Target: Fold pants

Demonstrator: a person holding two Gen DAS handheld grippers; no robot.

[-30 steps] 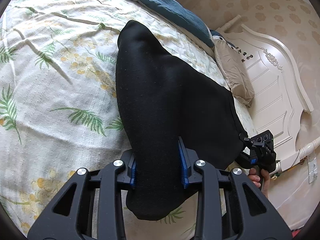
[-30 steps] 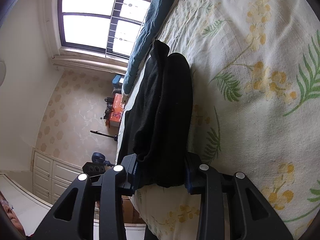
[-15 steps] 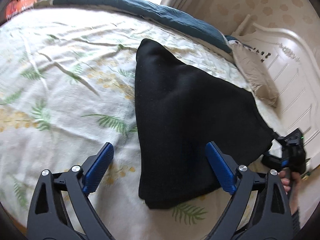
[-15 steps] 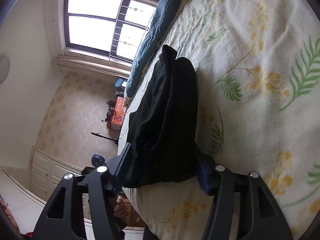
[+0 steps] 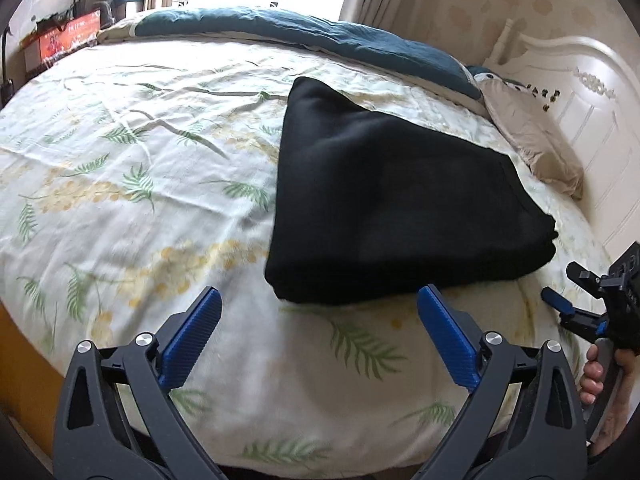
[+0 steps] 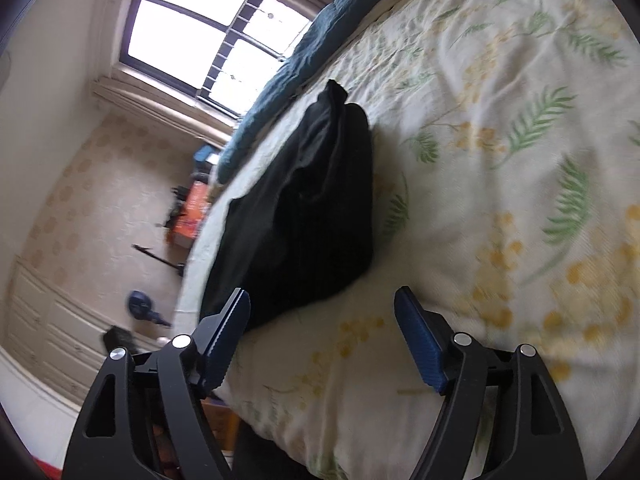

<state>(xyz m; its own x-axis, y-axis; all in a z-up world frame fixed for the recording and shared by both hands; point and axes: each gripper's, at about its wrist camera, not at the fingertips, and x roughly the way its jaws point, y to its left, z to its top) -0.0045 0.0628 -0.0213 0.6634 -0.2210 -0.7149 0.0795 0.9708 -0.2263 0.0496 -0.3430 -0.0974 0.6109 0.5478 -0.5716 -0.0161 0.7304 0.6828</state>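
Floral bedsheet (image 5: 140,208) bears folded black pants (image 5: 384,208) — both grippers gape empty; only left view shows headboard (image 5: 580,92).

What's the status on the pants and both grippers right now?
Left gripper open, empty. Right gripper open, empty. Black pants folded, lying on bed. Nothing in the way.

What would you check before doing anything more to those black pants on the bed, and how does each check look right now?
1. Left gripper open and off the cloth: ok.
2. Right gripper open and off the cloth: ok.
3. Black pants lying folded in a compact stack on the bedsheet: ok.
4. Layers lined up at the edges: not ok; from the right wrist view the stack looks uneven, with a corner poking up at the far end.
5. Pants fully on the bed: ok, though near its edge.
6. Any fold slipping underneath: cannot tell.
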